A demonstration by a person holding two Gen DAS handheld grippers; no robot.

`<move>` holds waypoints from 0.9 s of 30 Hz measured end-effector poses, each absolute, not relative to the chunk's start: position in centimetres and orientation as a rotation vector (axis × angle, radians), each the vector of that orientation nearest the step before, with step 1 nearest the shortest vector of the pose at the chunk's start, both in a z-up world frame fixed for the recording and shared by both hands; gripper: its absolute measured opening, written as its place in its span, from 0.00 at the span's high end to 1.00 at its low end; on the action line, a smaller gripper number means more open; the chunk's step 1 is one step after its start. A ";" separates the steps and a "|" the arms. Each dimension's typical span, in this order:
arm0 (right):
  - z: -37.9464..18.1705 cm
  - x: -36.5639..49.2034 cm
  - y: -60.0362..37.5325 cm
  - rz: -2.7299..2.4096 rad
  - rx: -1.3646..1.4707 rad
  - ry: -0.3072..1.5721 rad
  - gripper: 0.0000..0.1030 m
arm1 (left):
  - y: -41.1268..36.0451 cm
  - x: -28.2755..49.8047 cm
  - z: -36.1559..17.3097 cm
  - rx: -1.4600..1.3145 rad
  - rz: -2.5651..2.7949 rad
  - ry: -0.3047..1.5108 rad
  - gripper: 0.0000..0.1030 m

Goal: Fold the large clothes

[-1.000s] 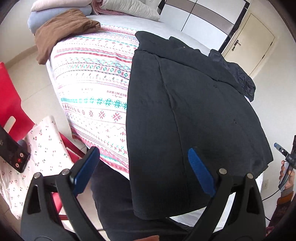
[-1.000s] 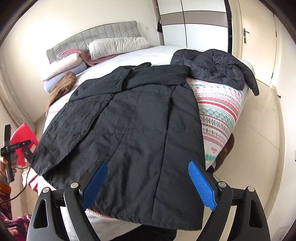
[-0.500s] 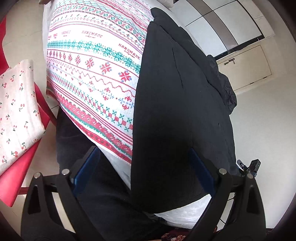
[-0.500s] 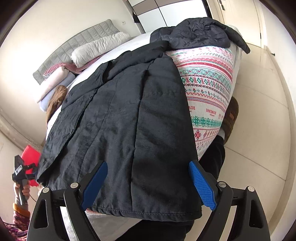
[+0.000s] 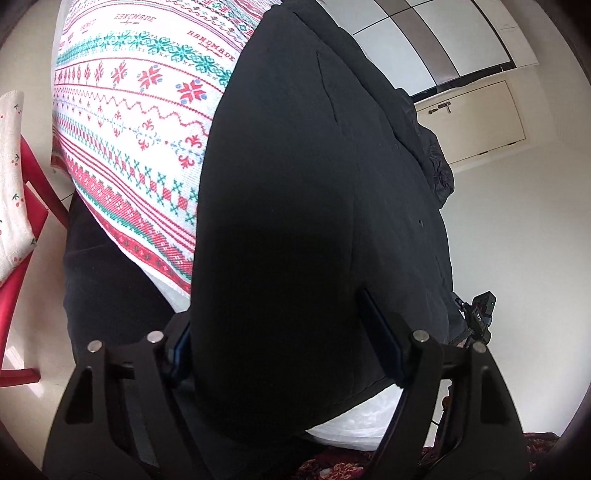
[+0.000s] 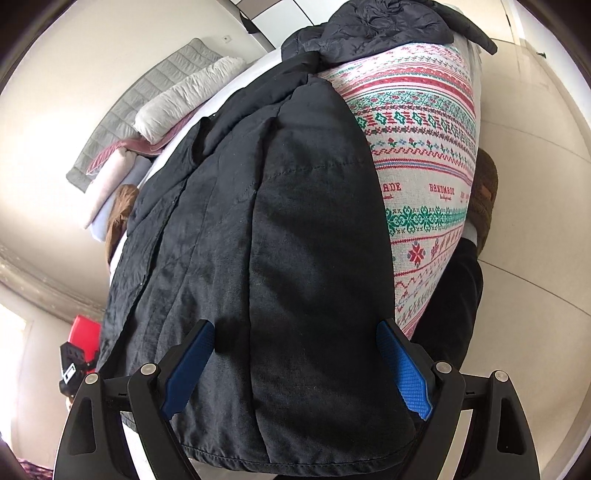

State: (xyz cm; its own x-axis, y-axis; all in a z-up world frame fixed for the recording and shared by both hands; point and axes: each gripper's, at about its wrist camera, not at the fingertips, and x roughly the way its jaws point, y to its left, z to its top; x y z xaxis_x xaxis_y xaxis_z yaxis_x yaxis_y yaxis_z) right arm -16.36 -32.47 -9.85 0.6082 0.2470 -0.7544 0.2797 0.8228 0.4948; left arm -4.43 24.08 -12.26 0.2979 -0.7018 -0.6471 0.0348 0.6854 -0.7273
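A large black quilted coat lies spread on the bed, its hem hanging over the foot edge; it also shows in the right wrist view. My left gripper is open, its blue pads on either side of the coat's left hem corner. The left pad is partly hidden behind the cloth. My right gripper is open, its blue pads straddling the coat's right hem corner.
The bed has a red-and-green patterned blanket that also shows in the right wrist view. A dark puffer jacket lies at the far side. Pillows and folded cloths sit by the headboard. A red chair stands left.
Both grippers have dropped low and moved in close to the coat's hem at the foot of the bed. The hem corners now sit between the open jaws.
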 end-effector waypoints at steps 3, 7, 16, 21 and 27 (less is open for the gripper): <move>-9.8 -16.6 -32.5 -0.037 0.635 0.924 0.21 | 23.6 -4.7 -11.4 -0.660 -0.521 1.173 0.39; -9.4 -17.6 -33.0 -0.057 0.676 0.888 0.49 | 23.5 -5.0 -9.4 -0.634 -0.486 1.145 0.63; -5.1 -19.0 -31.5 -0.061 0.600 0.758 0.88 | 22.0 -5.4 -5.1 -0.587 -0.478 1.033 0.87; -2.4 -19.3 -31.3 -0.063 0.598 0.685 0.93 | 22.3 -5.4 -2.4 -0.604 -0.488 0.964 0.90; 2.1 -20.6 -30.4 -0.062 0.533 0.586 0.95 | 21.8 -5.8 1.3 -0.566 -0.493 0.901 0.92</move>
State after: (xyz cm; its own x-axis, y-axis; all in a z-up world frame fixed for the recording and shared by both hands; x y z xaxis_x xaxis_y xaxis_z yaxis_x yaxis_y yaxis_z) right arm -20.56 -30.44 2.12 0.8355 0.0923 -0.5416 0.2038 0.8635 0.4614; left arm -5.77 21.84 1.34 0.5301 -0.6148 -0.5840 0.1608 0.7491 -0.6426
